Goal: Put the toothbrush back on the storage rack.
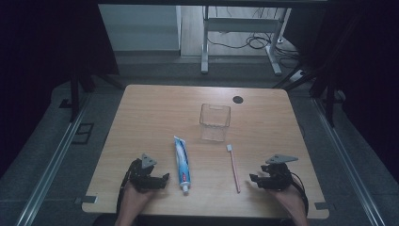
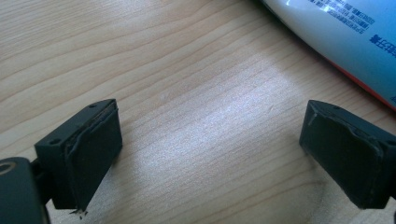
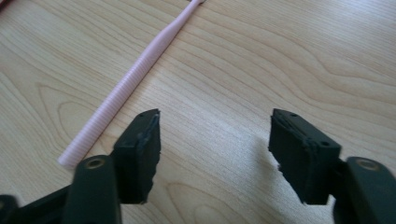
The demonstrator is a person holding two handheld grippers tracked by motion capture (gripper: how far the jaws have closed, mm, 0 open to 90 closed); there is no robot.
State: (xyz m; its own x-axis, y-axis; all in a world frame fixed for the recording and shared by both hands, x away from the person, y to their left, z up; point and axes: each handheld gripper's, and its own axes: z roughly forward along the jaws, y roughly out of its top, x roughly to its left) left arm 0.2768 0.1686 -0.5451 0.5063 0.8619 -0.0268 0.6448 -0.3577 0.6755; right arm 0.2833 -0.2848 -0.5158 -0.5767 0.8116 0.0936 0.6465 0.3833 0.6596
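Wooden table [image 1: 155, 113]: soft, light toothpaste tube [image 1: 182, 162], best gripped mid-body; thin, stiff pink toothbrush [image 1: 233, 167], mid-handle; left gripper [image 1: 160, 180] and right gripper [image 1: 254, 179] both wide, empty.

Beyond your left gripper's [image 2: 210, 144] far jaw, the toothpaste tube [image 2: 345, 42] runs off the picture's top and right edges, its print too blurred to read. Ahead of your right gripper [image 3: 215, 154], the pink toothbrush [image 3: 135, 74] loses its head past the top edge.

High view looks down on the table [image 1: 141, 108]; claw views skim its wood closely.
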